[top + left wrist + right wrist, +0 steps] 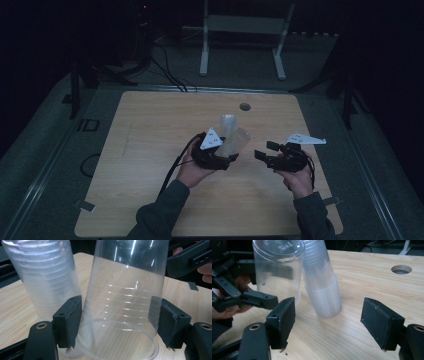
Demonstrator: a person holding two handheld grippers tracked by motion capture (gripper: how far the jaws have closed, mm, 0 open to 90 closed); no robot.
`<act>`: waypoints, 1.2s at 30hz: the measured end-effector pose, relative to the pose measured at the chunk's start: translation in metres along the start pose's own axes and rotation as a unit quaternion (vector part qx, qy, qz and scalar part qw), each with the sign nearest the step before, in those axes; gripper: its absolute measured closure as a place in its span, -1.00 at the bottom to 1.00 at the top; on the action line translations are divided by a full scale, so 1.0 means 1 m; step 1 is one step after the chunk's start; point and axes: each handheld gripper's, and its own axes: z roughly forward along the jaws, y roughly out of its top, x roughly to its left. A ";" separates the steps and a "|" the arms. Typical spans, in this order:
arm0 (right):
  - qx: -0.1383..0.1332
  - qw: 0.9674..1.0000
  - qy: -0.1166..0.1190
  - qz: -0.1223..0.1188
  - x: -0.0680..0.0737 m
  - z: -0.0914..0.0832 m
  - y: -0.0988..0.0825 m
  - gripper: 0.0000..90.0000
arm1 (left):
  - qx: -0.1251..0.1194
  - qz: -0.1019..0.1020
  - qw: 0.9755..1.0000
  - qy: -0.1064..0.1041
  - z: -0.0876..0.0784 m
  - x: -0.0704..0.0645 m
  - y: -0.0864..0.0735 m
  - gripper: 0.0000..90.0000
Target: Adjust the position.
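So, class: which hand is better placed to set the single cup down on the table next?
Left: its tongs already clamp the single cup, while the right tongs stand open and hold nothing.

1 single clear plastic cup (125, 297). 1 nested stack of clear cups (322, 282), number within stack unreadable. 2 handheld grippers: left gripper (220, 156), right gripper (264, 154). 1 round hole (244, 106) near desk's far edge.

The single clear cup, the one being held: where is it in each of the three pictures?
High view: the single cup tilts at table centre, in the left gripper.
Left gripper view: middle, between the jaws.
Right gripper view: upper left, upside down.
Shared landmark: the stack of cups beside it.
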 end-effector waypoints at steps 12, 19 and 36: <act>0.015 0.999 -0.008 -0.031 0.001 -0.005 0.010 -0.24 | 0.012 0.015 1.000 -0.007 -0.006 0.003 0.006 -0.38; 0.031 0.998 -0.018 -0.052 0.002 -0.005 0.012 -0.19 | 0.024 0.024 0.999 -0.014 -0.007 0.006 0.008 -0.38; 0.082 0.986 -0.055 -0.131 0.013 -0.002 0.019 -0.07 | 0.053 0.056 0.997 -0.010 -0.009 0.009 0.018 -0.38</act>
